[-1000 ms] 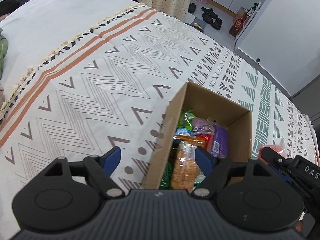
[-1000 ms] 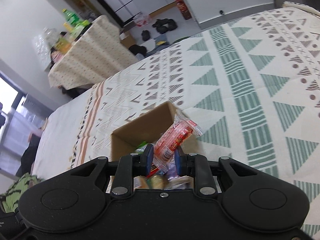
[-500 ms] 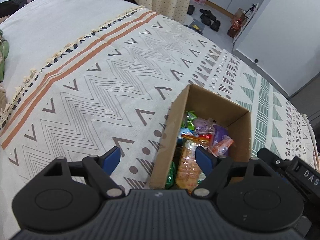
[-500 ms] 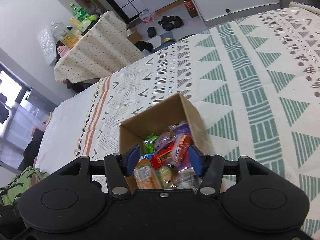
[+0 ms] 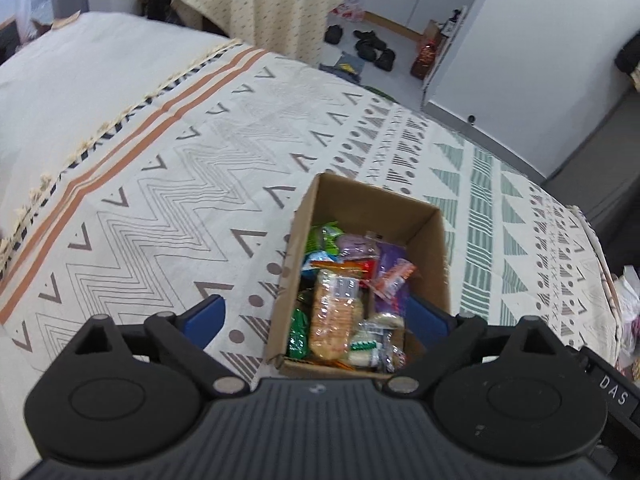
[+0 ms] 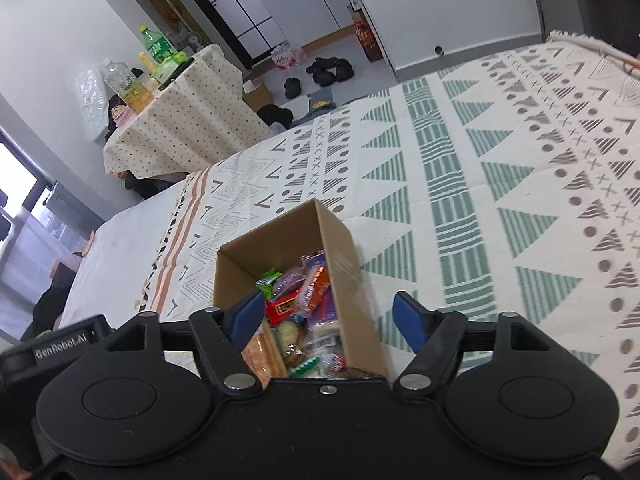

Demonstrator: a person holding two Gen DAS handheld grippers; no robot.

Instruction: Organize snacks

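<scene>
An open cardboard box [image 5: 428, 248] [image 6: 348, 280] stands on the patterned cloth, filled with several snack packs. A red-and-white packet [image 5: 394, 276] [image 6: 314, 292] lies loose on top of them, beside a cracker pack [image 5: 336, 316]. My left gripper [image 5: 316, 316] hovers above the box's near end, jaws opening wide and holding nothing. My right gripper [image 6: 330, 318] hangs over the same end from the other side. Its jaws are opening too, and they hold nothing. The box's near end is hidden under both gripper bodies.
The patterned cloth [image 5: 160, 208] spreads out around the box. A side table [image 6: 180, 128] under a dotted cloth carries bottles. Shoes [image 5: 372, 48] lie on the floor by white cabinets. A plastic bag [image 5: 628, 300] sits at the cloth's right edge.
The right gripper opened and let go of the red-and-white packet, which dropped into the box. Both grippers drew back and up from the box. The left jaws spread wider.
</scene>
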